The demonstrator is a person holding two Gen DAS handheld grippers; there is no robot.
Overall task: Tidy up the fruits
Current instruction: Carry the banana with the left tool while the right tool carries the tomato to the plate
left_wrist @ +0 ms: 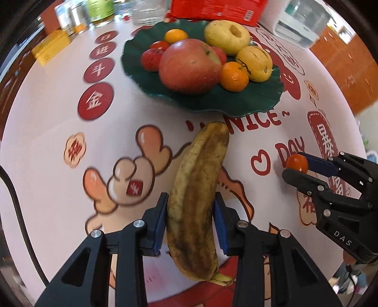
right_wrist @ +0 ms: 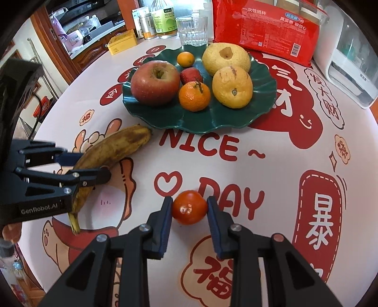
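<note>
A green leaf-shaped plate (left_wrist: pixel 236 104) (right_wrist: pixel 189 122) at the table's far middle holds a red apple (left_wrist: pixel 189 66) (right_wrist: pixel 154 82), two yellow pears (right_wrist: pixel 231 87), two tangerines (right_wrist: pixel 194 96) and small red fruits. My left gripper (left_wrist: pixel 191 212) (right_wrist: pixel 94 170) is shut on a brown-spotted banana (left_wrist: pixel 196 196) (right_wrist: pixel 113 148), its tip pointing at the plate. My right gripper (right_wrist: pixel 189 210) (left_wrist: pixel 295 165) is shut on a small red-orange tomato (right_wrist: pixel 189 207) (left_wrist: pixel 297 163), in front of the plate and to the banana's right.
The table has a printed white and red cloth (right_wrist: pixel 236 165). Behind the plate stand a glass (right_wrist: pixel 192 30), a red bag (right_wrist: pixel 267 30), a bottle and jars (right_wrist: pixel 163 21), a yellow box (right_wrist: pixel 122 42) and a white appliance (right_wrist: pixel 349 61).
</note>
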